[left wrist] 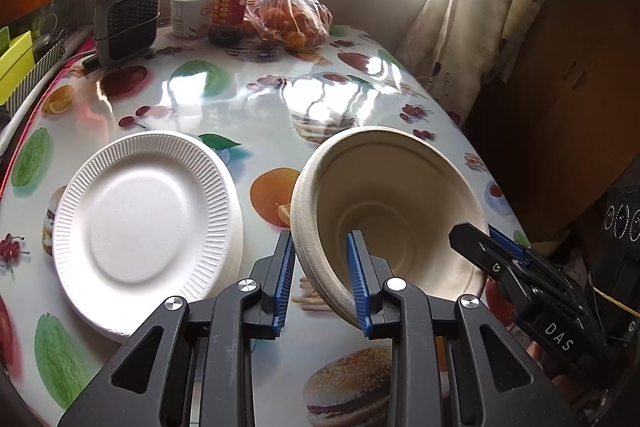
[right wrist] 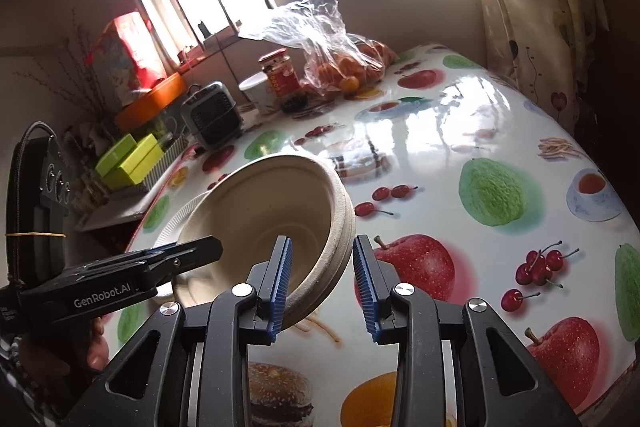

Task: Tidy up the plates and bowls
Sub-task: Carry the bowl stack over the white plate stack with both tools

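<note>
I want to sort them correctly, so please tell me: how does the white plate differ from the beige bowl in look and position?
The plate is white, flat and shallow with a ribbed rim; the bowl is beige, deep and has a smooth rim. The plate lies on the table; the bowl is lifted and tilted, its rim gripped on two sides by the left gripper and the right gripper. Both look round and disposable.

A beige paper bowl (left wrist: 394,211), seemingly a nested stack with doubled rims, is tilting steeply above the table, its opening facing the near edge. A white ribbed paper plate (left wrist: 148,223) is lying flat near the table's left edge.
</note>
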